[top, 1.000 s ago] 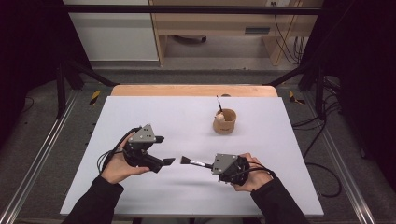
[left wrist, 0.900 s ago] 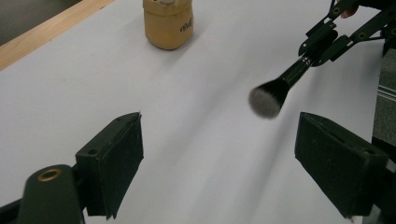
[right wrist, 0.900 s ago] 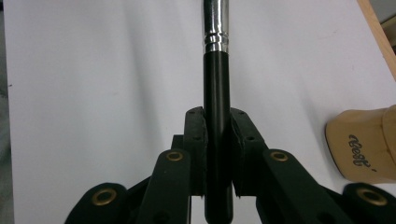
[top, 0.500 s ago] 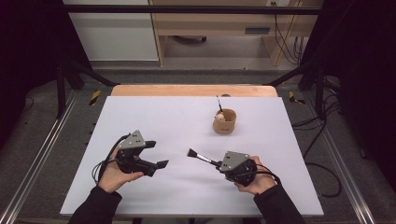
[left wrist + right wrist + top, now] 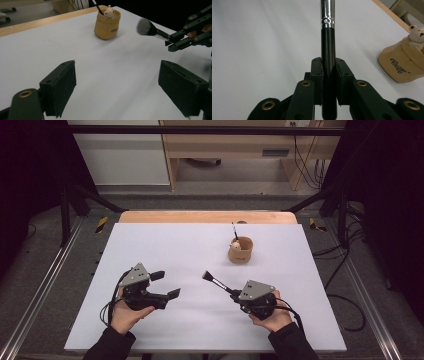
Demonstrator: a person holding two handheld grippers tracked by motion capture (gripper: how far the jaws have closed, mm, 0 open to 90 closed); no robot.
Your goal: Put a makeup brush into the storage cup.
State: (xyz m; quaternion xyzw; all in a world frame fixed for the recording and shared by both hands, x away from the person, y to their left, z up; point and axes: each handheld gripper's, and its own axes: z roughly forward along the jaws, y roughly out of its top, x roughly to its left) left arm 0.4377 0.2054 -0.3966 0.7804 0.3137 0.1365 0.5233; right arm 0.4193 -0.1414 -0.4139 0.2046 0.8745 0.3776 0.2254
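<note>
So here's where we're at. Our right gripper [image 5: 231, 290] is clamped tight on the handle of the makeup brush [image 5: 216, 282]; in the right gripper view the black handle [image 5: 328, 72] sits squarely between the two pads, with the silver ferrule running out the top of the frame. From above, the brush pokes out up and to the left over the white table [image 5: 300, 270], bristle head in the air, not touching anything.

Our left gripper [image 5: 167, 285] is wide open with nothing in it. The left gripper view shows both its pads spread apart over bare table, with the fluffy brush head [image 5: 146, 27] hanging off to the upper right.

The tan holder pot [image 5: 240, 249], the one with a little bear on the rim, sits further back on the table, well apart from both hands, and already has one thin dark brush [image 5: 234, 230] standing in it.

Our read: the pickup part is done and the drop-off isn't. If the brush is headed for the pot, it needs carrying over and lowering in, handle or head first, we can't say.

What we can't make out:
- the bristle end is cut off in the right gripper view
- inside of the pot is hidden, so no idea how much room is left
- the thin brush in the pot is too small to tell much, probably a liner brush but don't quote us
</note>
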